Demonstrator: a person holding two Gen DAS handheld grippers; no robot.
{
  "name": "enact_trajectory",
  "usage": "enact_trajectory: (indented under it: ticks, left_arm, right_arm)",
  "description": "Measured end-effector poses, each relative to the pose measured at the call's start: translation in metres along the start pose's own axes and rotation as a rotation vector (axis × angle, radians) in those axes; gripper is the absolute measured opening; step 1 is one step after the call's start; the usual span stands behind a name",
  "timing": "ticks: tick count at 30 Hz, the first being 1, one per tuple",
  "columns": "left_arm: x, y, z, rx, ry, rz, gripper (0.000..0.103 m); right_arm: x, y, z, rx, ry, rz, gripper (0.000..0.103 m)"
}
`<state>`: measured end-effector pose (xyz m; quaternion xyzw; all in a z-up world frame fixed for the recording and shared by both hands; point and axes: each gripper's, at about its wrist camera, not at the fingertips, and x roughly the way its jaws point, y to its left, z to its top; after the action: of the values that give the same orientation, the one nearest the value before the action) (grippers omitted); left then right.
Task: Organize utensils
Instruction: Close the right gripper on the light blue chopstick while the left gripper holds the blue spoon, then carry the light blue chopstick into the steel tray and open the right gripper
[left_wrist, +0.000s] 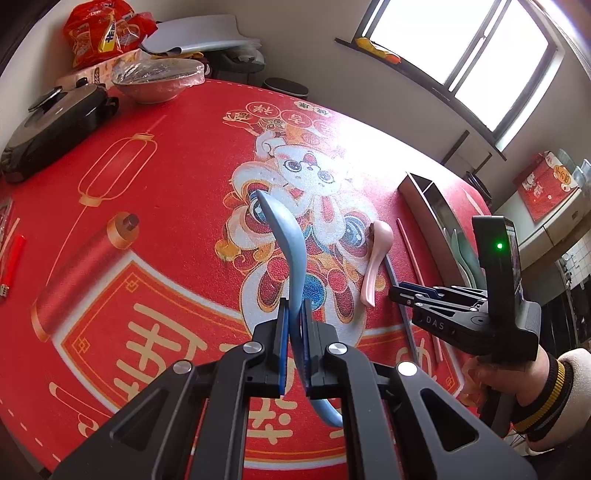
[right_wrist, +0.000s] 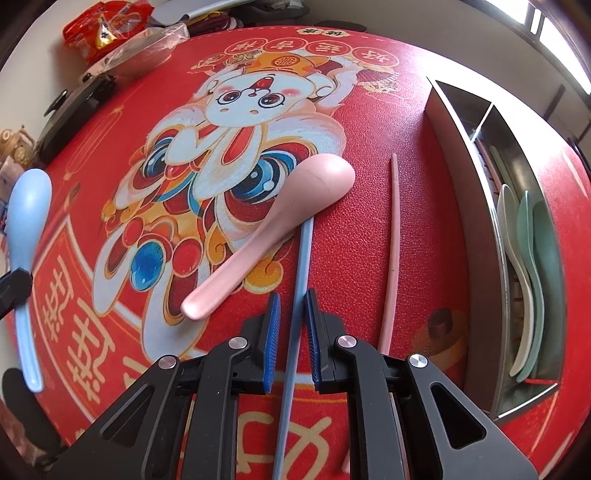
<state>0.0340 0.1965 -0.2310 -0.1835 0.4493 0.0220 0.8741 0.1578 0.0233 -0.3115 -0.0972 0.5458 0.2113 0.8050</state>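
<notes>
Evidently mid-pick: right gripper (right_wrist: 291, 332) lowered over the blue chopstick (right_wrist: 301, 266), fingers narrow and set on either side of its shaft, with a thin gap visible on the left, so not plainly pinching yet. Meanwhile, left gripper (left_wrist: 294, 332) clamped tight on the handle of the blue spoon (left_wrist: 291, 258), lifted clear of the worktop (right_wrist: 369, 129), bowl pointing up and away from the camera, handle end curling back below the fingers. Lying flat on the red mat, the blue chopstick: long axis running straight away from the right wrist camera, near end passing under the gripper body, far tip tucked at the bowl of the pink spoon (right_wrist: 277, 236), seemingly just under its edge. Just to the right and roughly parallel, a pink chopstick (right_wrist: 393, 240); further right again, the metal tray (right_wrist: 476, 147), divided into compartments, with green and white spoons (right_wrist: 532, 277) already lying lengthwise in the near one. Judged next: finish the squeeze on the shaft, lift straight up so the far tip slides free without dragging the pink spoon, then carry across to the tray, keeping the stick aligned with the tray's length. Likely risk: a thin, slick shaft pivoting or slipping in the fingers if gripped off-centre. Still to be stowed after that, by the look of things: blue spoon, pink spoon, pink chopstick.
</notes>
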Motion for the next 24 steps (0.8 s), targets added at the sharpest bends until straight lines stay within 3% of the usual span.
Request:
enact_trajectory:
  ticks: [3,16,24]
  left_arm:
    - [0.001,0.001,0.001,0.004,0.001,-0.007,0.006]
    - [0.01,-0.011,0.0,0.017,0.022,-0.024,0.006]
    - [0.017,-0.026,0.001,0.039,0.031,-0.031,0.006]
  right_arm:
    - [-0.002,0.0,-0.005,0.002,-0.004,0.004,0.008]
    - [-0.013,-0.017,-0.029,0.093,0.007,0.027,0.006]
    - [-0.028,-0.034,-0.042,0.16,0.009,0.116,0.006]
